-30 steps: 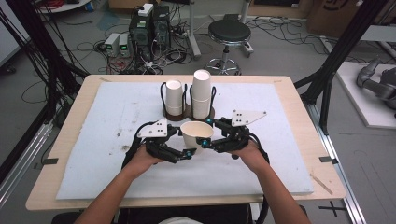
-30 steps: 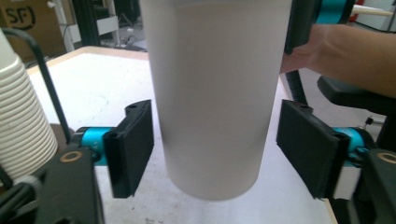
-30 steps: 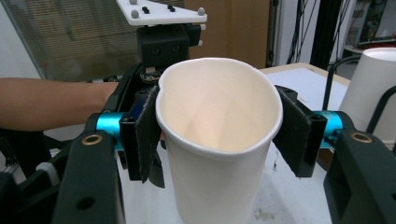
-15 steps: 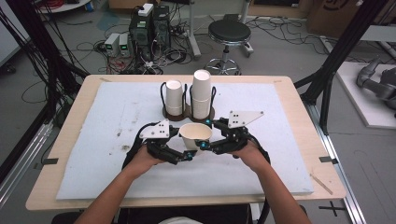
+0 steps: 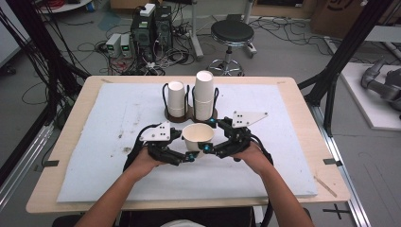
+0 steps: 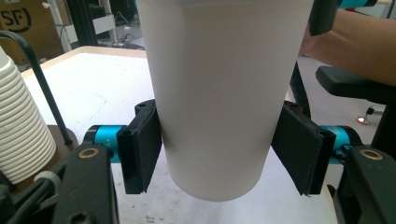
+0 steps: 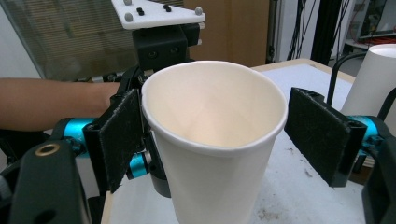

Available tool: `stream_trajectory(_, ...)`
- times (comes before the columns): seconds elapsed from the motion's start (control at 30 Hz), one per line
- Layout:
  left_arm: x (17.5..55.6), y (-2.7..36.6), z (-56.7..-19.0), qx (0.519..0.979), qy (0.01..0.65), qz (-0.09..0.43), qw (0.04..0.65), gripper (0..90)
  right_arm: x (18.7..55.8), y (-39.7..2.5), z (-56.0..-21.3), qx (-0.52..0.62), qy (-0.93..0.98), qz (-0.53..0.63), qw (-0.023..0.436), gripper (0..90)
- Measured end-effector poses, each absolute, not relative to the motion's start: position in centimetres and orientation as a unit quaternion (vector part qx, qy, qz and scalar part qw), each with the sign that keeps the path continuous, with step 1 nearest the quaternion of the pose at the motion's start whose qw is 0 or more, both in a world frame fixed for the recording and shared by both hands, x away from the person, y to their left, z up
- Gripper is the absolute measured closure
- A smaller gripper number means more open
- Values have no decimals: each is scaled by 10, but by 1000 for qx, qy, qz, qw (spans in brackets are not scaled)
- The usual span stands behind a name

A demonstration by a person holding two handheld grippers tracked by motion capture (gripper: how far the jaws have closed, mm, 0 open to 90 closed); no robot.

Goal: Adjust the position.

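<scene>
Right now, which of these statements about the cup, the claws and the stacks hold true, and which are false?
1. The paper cup between the claws stands mouth up. True.
2. That cup is blue. False: it is white.
3. The left claw has a pad at each side of the cup. True.
4. The two cup stacks are equally tall. False: the right stack rises above the left stack.
5. The stool stands on the table. False: it is on the floor beyond the table.

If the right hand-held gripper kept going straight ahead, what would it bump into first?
The white paper cup standing between its open jaws; behind that, probably the left hand-held gripper, though depth is hard to judge.
</scene>
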State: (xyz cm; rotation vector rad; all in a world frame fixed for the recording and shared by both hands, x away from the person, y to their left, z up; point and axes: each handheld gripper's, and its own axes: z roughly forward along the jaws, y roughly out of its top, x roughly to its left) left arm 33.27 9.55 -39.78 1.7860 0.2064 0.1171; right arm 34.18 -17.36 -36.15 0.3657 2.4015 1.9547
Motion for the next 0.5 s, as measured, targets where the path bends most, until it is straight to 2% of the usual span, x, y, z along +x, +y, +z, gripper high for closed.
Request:
stream_trajectory(0.4,331,94,-397,777,78,44,623,355,340,-167,-364,103,779,618,7,204)
stream_trajectory(0.43,331,94,-397,777,78,44,623,355,341,-167,-365,101,780,618,10,219)
stream_trajectory(0.5,332,94,-397,777,78,42,623,358,341,-167,-367,97,780,618,5,308)
